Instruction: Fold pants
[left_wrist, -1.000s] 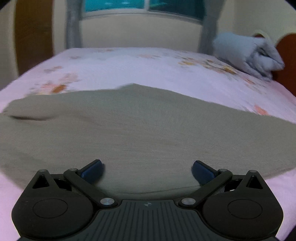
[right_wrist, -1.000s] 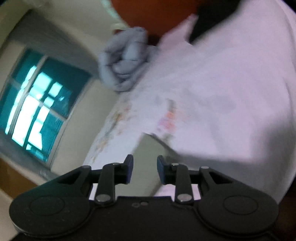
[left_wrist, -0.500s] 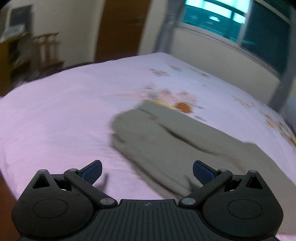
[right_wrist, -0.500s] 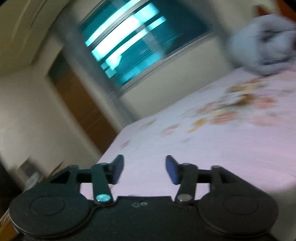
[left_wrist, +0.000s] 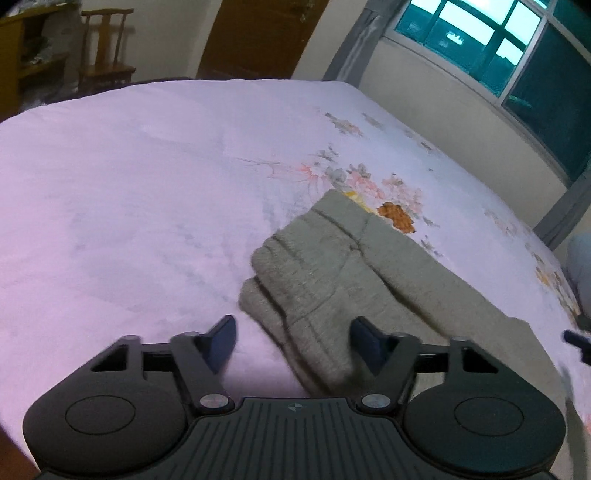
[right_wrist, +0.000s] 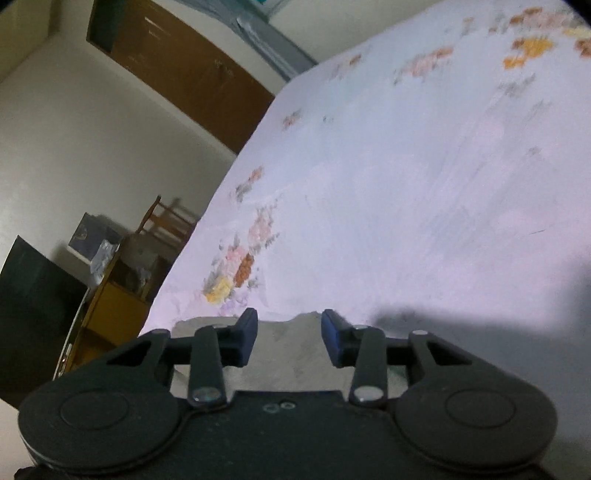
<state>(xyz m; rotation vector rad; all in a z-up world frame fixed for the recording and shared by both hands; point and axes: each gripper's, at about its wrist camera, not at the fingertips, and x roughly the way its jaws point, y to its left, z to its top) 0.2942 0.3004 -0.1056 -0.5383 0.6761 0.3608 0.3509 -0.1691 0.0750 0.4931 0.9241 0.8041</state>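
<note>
Grey-green pants (left_wrist: 332, 266) lie folded lengthwise on the pink flowered bed sheet (left_wrist: 129, 192), with the stacked cuff ends nearest me in the left wrist view. My left gripper (left_wrist: 293, 341) hangs low over those cuffs. Its jaws are closing with the cloth's edge between them, and the left pad is still off the fabric. In the right wrist view a pale grey strip of the pants (right_wrist: 284, 343) shows under and between the fingers of my right gripper (right_wrist: 289, 338). Those jaws are closing too, with a clear gap between the pads.
The bed's left edge drops off near a wooden chair (left_wrist: 107, 55) and a brown door (left_wrist: 258, 37). A window (left_wrist: 517, 55) runs along the far wall. A yellow cabinet (right_wrist: 114, 302) and a dark screen (right_wrist: 33, 314) stand beside the bed.
The left view swung from the middle of the pants to their cuff ends, and its jaws narrowed. The right view swept from the headboard side across the bed, and grey cloth now lies under its fingers.
</note>
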